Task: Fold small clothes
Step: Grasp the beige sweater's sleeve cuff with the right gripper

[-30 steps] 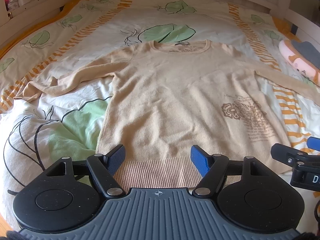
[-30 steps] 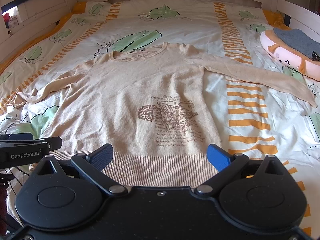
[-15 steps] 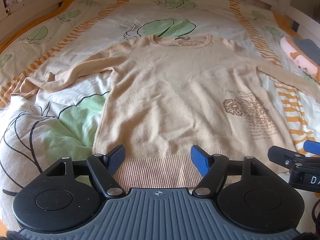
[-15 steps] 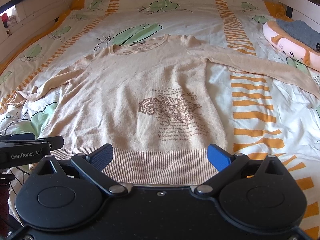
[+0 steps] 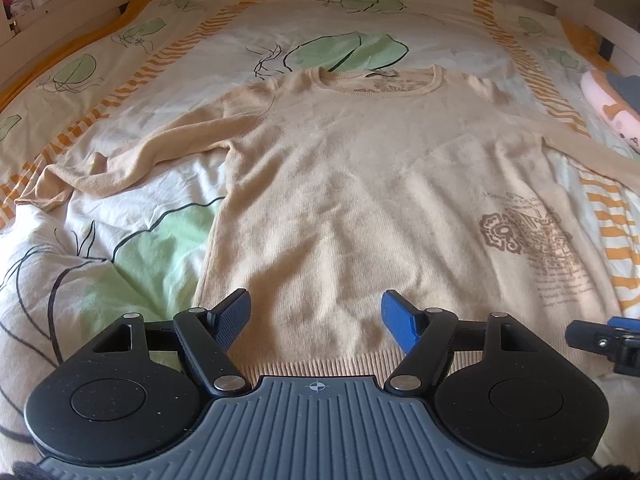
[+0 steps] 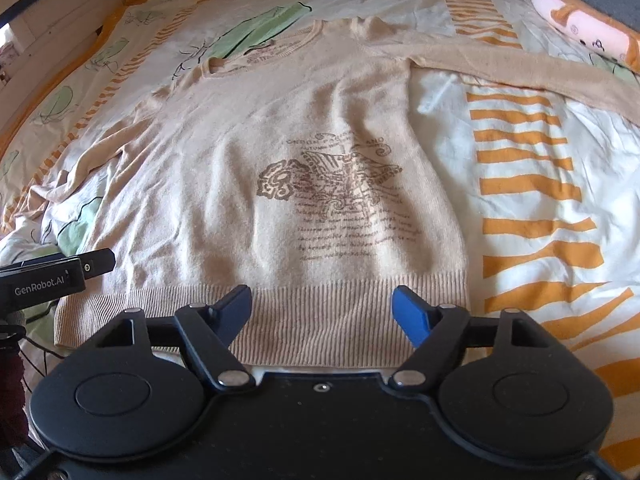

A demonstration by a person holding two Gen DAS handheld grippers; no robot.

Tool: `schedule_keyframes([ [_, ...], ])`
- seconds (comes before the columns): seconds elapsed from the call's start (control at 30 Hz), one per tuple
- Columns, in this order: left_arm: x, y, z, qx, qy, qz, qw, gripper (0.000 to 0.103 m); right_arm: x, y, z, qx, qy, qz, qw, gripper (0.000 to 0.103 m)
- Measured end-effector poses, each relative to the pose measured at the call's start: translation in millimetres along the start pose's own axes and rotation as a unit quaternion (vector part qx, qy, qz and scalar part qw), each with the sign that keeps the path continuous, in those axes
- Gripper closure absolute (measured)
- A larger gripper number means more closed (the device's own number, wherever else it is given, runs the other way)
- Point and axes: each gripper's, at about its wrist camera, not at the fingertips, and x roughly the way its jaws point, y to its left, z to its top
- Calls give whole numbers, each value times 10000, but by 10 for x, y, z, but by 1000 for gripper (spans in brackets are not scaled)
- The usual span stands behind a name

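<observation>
Beige sweater (image 6: 280,152) is laid flat on the bedspread (image 6: 532,200); left gripper (image 5: 316,312) and right gripper (image 6: 320,308), jaws apart, nothing clamped, right just narrowed, are poised over its ribbed hem (image 6: 320,320), apparently uncontacted; hem pinch needed next.

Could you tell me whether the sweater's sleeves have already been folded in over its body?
No, the beige sweater lies flat on the bedspread with both sleeves spread out to its sides.

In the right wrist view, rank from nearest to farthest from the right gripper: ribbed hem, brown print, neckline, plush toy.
1. ribbed hem, right beneath the right gripper
2. brown print, mid-chest
3. neckline, far end, left
4. plush toy, far right corner
</observation>
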Motion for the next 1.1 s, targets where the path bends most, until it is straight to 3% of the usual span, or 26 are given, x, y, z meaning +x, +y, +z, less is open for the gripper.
schedule_keyframes([
  [0.2, 319, -15, 397, 176, -224, -104, 9995, 32, 12, -630, 359, 895, -225, 78, 9957, 25],
  [0.43, 780, -97, 801, 334, -472, -96, 9983, 32, -91, -1610, 878, 1842, -934, -490, 9772, 28],
  [0.6, 1042, -171, 903, 493, -484, -116, 9975, 33, -167, -2248, 1093, 2364, -1310, -1190, 9554, 32],
  [0.73, 1265, -212, 890, 570, -160, -299, 9978, 32, -195, -2668, 1120, 2753, -1534, -1521, 9368, 33],
  [0.83, 1333, -230, 831, 677, -185, -301, 9971, 32, -147, -2985, 1098, 3272, -1635, -1493, 9187, 35],
  [0.97, 1341, -264, 801, 1060, -312, -253, 9936, 29, -51, -3324, 1013, 4103, -1842, -1160, 8856, 37],
  [1.1, 1388, -205, 817, 1043, -276, -320, 9936, 19, -3, -3483, 1036, 4389, -2116, -1027, 8672, 41],
])
